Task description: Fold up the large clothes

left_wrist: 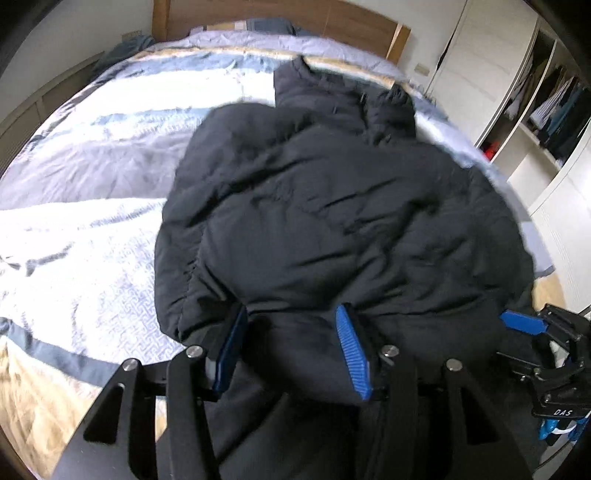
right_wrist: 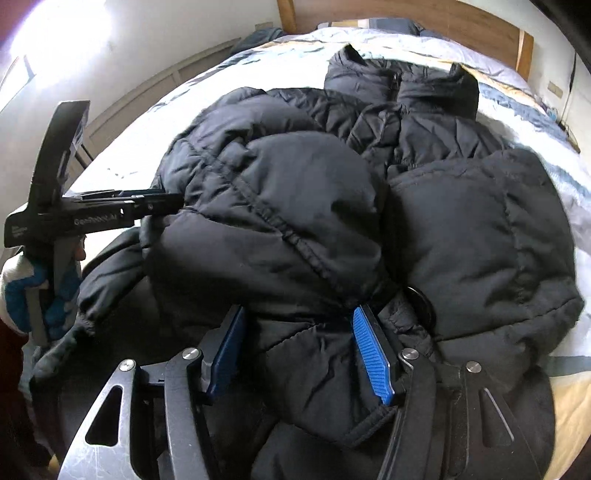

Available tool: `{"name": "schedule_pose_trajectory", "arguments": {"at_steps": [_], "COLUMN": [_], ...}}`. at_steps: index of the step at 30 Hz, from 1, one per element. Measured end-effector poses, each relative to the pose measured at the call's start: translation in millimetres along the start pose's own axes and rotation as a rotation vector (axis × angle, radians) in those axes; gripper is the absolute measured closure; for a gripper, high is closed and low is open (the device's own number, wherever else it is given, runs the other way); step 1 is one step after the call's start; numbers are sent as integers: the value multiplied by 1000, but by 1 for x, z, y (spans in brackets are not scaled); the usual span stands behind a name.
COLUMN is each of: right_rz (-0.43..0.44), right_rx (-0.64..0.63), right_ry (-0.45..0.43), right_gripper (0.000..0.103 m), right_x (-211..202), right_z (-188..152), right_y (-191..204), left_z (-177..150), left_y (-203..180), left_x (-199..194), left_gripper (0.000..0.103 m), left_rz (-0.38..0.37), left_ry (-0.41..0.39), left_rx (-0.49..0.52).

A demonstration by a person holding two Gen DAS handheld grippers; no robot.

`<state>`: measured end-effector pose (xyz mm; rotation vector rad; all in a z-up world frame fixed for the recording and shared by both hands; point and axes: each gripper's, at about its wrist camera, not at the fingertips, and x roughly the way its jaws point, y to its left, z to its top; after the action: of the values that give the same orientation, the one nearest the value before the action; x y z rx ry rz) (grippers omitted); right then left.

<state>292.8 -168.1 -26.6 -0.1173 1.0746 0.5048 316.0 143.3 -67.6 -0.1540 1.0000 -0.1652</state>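
Observation:
A black puffer jacket (left_wrist: 332, 206) lies bunched on the bed, collar toward the headboard. In the left wrist view my left gripper (left_wrist: 291, 312) has a thick fold of the jacket's near edge filling the gap between its blue pads (left_wrist: 352, 350), which touch it on both sides. The right wrist view shows the same jacket (right_wrist: 314, 206), and my right gripper (right_wrist: 299, 312) is shut on another padded fold of its near edge. The left gripper (right_wrist: 162, 201) also enters there from the left, its tips buried in the jacket. The right gripper's blue pad (left_wrist: 524, 321) shows at the right.
The bed (left_wrist: 92, 166) has a pale blue and white striped cover and a wooden headboard (left_wrist: 295, 14). An open wardrobe (left_wrist: 535, 122) with hanging clothes stands to the right. A hand in a white and blue glove (right_wrist: 22, 295) holds the left gripper.

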Motion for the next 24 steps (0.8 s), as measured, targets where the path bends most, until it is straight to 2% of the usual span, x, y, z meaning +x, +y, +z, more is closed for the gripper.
{"name": "schedule_pose_trajectory", "arguments": {"at_steps": [4, 7, 9, 12, 16, 19, 22, 24], "right_rz": [-10, -43, -37, -42, -57, -51, -58, -73], "right_rx": [-2, 25, 59, 84, 81, 101, 116, 109], "right_ry": [-63, -25, 17, 29, 9, -40, -104, -141], "right_gripper": [44, 44, 44, 43, 44, 43, 43, 43], "right_x": [-26, -20, -9, -6, -26, -53, -85, -105], "right_z": [3, -3, -9, -17, -26, -33, -29, -21], "right_y": [2, -8, -15, -20, -24, -35, -50, -61], "left_z": [-1, -7, -16, -23, -22, -16, 4, 23], "left_y": [-19, -40, -53, -60, -60, -60, -58, -50], "left_x": [-8, 3, 14, 9, -20, -45, -75, -94], "left_gripper": [55, 55, 54, 55, 55, 55, 55, 55], "left_rz": [-5, -3, 38, 80, 88, 95, 110, 91], "left_ry": [-7, 39, 85, 81, 43, 2, -28, -35], "left_rx": [37, 45, 66, 75, 62, 76, 92, 62]}}
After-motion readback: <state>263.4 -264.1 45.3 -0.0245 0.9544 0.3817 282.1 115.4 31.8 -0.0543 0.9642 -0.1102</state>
